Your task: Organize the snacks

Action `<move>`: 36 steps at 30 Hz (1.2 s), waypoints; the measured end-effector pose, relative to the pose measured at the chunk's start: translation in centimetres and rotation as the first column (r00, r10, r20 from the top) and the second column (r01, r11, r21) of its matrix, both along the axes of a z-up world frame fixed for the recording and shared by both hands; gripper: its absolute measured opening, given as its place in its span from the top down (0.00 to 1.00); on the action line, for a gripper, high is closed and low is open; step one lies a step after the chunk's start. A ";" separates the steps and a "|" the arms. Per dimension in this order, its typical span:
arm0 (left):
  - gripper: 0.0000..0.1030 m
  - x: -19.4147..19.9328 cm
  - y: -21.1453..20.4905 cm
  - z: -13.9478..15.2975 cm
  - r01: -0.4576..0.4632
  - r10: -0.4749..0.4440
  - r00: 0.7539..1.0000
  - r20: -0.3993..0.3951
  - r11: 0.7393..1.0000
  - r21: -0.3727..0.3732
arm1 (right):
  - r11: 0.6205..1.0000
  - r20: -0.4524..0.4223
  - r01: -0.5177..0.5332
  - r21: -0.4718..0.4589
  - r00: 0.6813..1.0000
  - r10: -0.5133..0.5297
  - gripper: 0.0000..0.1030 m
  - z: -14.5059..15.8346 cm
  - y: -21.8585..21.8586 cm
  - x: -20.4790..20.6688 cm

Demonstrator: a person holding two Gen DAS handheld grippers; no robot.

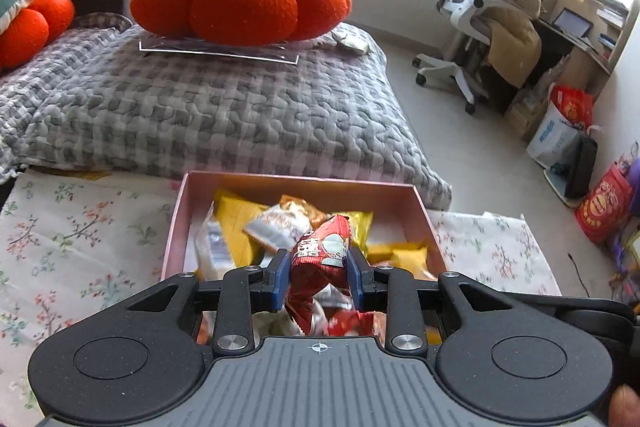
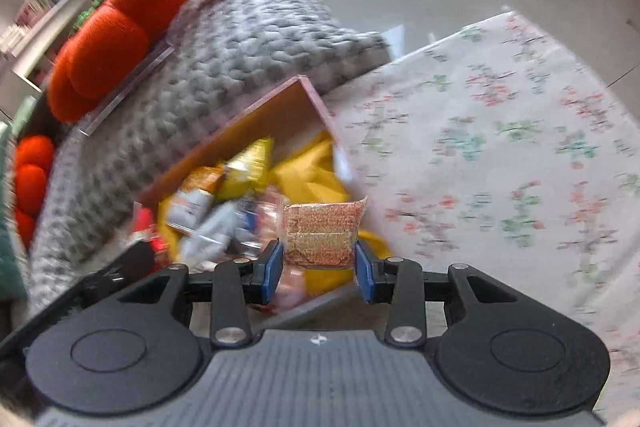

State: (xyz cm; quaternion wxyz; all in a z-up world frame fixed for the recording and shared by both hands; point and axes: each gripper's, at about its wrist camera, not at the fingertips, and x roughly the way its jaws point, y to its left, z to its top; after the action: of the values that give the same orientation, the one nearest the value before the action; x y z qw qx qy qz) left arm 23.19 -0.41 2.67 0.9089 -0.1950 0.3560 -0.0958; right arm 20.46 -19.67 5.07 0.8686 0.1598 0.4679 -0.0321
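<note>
Pink cardboard box (image 1: 176, 223) held mixed snack packets; left gripper (image 1: 319, 277) clamped a red crinkled packet (image 1: 316, 267), right gripper (image 2: 319, 269) a speckled clear-wrapped snack block (image 2: 320, 231).

Both grippers look identical: matte black bodies with two big round discs on the sides, a ribbed grey plate in the middle with a tiny white crosshair mark, silver screws on the black link arms, and blue pads on the fingertips (image 1: 280, 279). Bit of bare fingertip skin (image 1: 624, 405) bottom right.
</note>
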 end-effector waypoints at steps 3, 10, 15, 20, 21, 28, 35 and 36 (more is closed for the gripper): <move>0.71 0.9 0.4 -0.7 -0.020 0.021 1.000 0.014 0.999 -0.030 | 0.997 0.037 -0.015 0.077 0.999 0.013 0.65 -0.5 0.8 0.8; 0.71 1.8 0.7 -1.1 -0.025 0.028 0.999 0.043 0.997 -0.068 | 0.985 0.066 0.013 0.173 0.998 -0.025 0.62 -2.3 0.8 2.1; 0.67 1.2 1.7 0.2 -0.052 0.058 0.997 0.046 0.992 -0.112 | 0.979 0.115 0.002 0.202 0.993 -0.026 0.53 -1.2 1.2 1.7; 0.63 -0.3 1.8 0.8 -0.067 0.066 0.997 -0.029 0.998 -0.013 | 0.984 0.090 0.006 0.178 0.996 -0.023 0.53 -0.3 1.7 1.2; 0.61 -0.7 1.8 0.7 -0.069 0.070 0.996 -0.051 0.998 0.013 | 0.989 0.080 0.002 0.149 0.997 -0.014 0.52 0.1 2.0 0.9; 0.54 -5.2 3.6 -0.9 -0.099 0.108 0.983 -0.146 0.993 0.066 | 0.988 -0.001 -0.121 -0.093 0.993 0.121 0.50 1.3 3.8 -2.2; 0.53 -10.4 4.2 0.3 -0.051 0.066 0.989 -0.136 0.993 0.108 | 0.969 -0.008 -0.160 -0.189 0.987 0.162 0.46 2.8 2.9 -6.8; 0.51 -10.9 4.0 0.5 -0.043 0.061 0.990 -0.130 0.990 0.135 | 0.967 -0.016 -0.175 -0.187 0.984 0.175 0.45 2.7 2.9 -7.2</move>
State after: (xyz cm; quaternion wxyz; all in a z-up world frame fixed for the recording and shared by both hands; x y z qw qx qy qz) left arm 12.26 3.61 3.18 0.8960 -0.1497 0.4166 -0.0349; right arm 13.25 -16.74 7.77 0.8795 0.0351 0.4746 0.0008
